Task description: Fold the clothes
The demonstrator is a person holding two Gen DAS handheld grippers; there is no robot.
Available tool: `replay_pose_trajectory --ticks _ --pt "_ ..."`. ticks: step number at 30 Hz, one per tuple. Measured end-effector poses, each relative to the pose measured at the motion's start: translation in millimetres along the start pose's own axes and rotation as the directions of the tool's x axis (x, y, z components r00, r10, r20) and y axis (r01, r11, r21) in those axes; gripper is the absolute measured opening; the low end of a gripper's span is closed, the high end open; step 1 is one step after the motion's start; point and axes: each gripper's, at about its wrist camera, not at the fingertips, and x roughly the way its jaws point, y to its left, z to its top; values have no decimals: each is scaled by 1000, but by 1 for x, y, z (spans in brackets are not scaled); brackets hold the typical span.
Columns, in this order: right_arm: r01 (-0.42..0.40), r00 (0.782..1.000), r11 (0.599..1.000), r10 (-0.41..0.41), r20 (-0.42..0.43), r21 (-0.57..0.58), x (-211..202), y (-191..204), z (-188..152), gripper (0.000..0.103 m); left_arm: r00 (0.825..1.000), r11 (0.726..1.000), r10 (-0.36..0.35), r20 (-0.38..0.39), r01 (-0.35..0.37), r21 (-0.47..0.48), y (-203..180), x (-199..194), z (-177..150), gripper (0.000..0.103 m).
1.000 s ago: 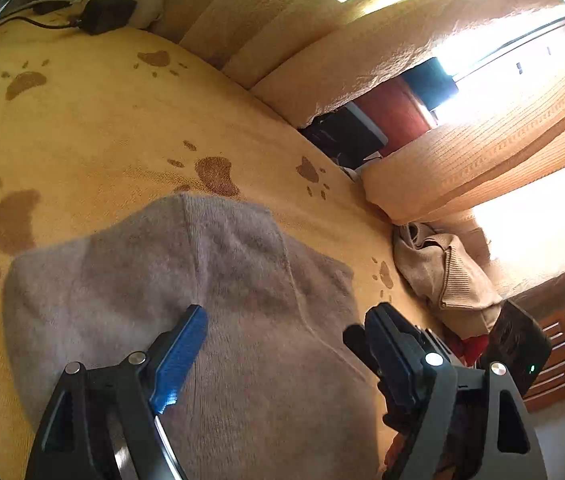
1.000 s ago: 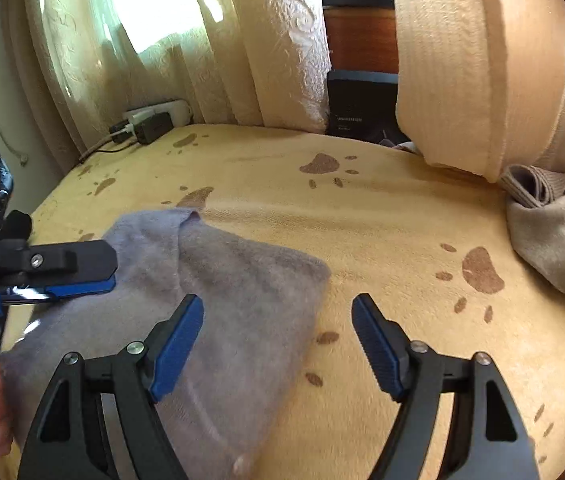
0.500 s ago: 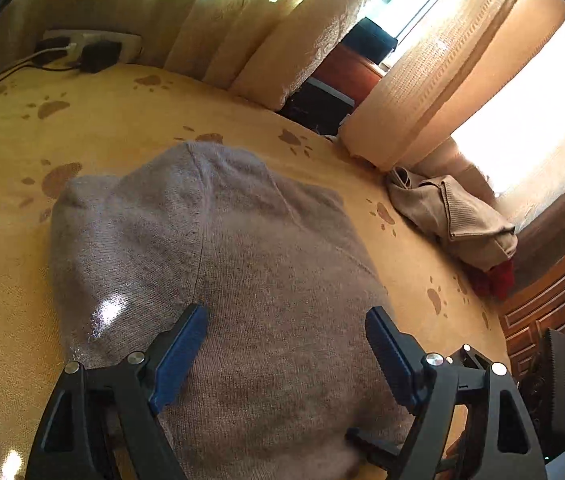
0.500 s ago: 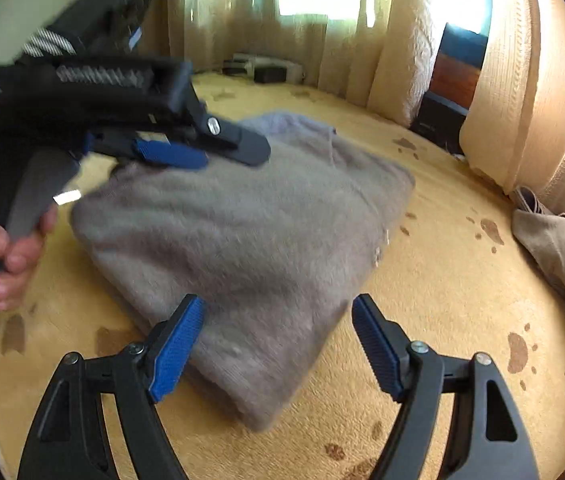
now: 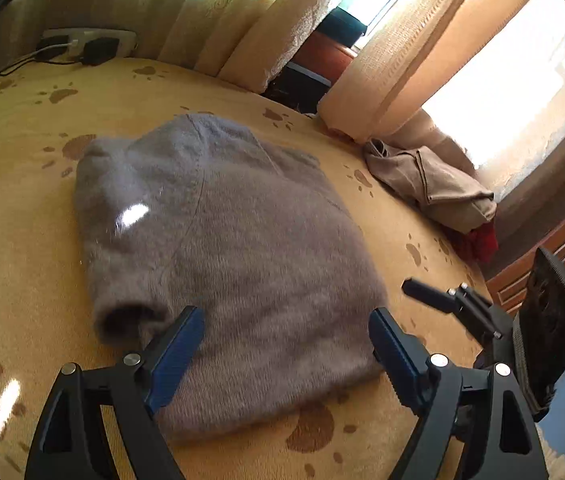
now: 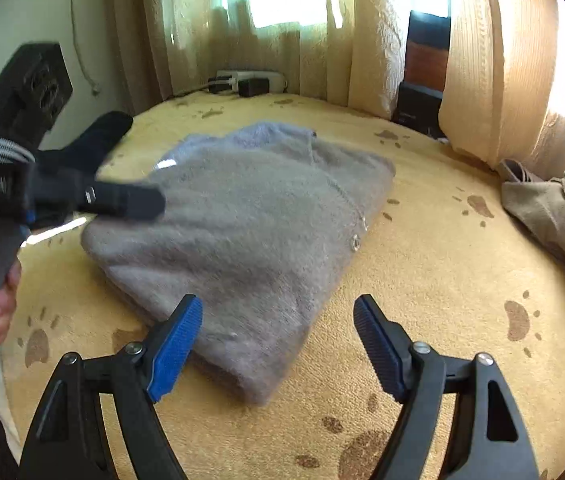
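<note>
Both claws now backed off to the near edge of grey sweater (image 5: 226,248), folded flat mid-bed at 12 o'clock. Left claw (image 5: 286,344) and right claw (image 6: 278,340) wide open, empty. Fold apparently complete; beige garment (image 5: 430,184) at 2 o'clock likely next.

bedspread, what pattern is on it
Yellow bedspread with brown paw prints; clearest in the right wrist view.
</note>
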Motion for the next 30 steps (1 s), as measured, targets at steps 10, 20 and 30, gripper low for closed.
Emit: replay_pose_trajectory --ticks 10,20,30 --pt "96 991 994 -101 -88 -53 23 -4 -15 82 998 984 33 -55 -23 179 -14 11 -30 87" --pt "32 999 999 -31 26 -42 5 7 11 83 971 949 -207 121 229 -216 59 -34 28 87" --pt "-21 997 985 9 -72 -171 62 41 23 85 977 936 -193 89 211 -283 82 15 54 87"
